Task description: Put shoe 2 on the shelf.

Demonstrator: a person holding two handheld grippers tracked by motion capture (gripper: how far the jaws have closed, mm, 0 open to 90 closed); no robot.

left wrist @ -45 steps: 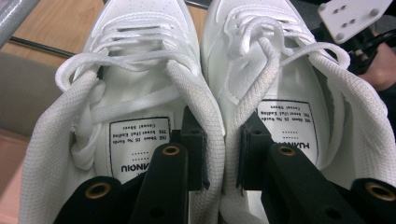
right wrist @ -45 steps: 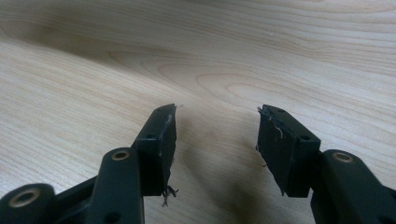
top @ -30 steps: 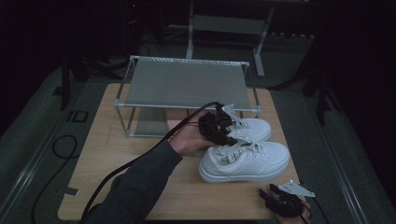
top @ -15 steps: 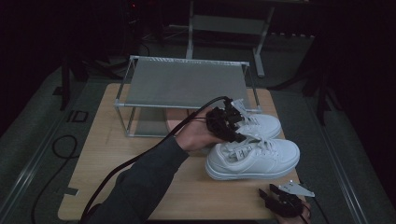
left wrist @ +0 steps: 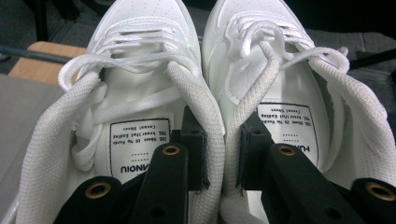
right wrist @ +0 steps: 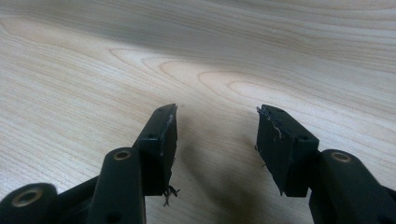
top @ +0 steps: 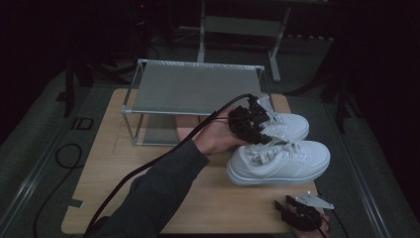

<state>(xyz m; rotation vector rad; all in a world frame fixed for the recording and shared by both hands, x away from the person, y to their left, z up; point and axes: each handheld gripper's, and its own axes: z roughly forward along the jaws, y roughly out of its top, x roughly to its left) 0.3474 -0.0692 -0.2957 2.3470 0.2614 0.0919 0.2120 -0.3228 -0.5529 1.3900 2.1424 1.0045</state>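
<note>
Item one: my left gripper [left wrist: 219,154] is clamped on the pair of white sneakers [top: 280,158], one jaw inside each shoe, pinching their two touching inner collars together. The pair hangs off the wooden table [top: 114,168], just right of the metal rack [top: 193,91].

Item two: my right gripper [right wrist: 217,140] rests released, nothing between its jaws, bare tabletop directly ahead.

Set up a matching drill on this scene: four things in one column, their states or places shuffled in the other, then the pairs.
1. left hand-held gripper
2. right hand-held gripper
3. pair of white sneakers
4. metal rack

A. stands at the table's far side
B. pinched together by their inner collars
C. jaws apart over bare wood
D. clamped on two shoe collars

Pairs: 1-D, 2-C, 3-B, 4-A
</note>
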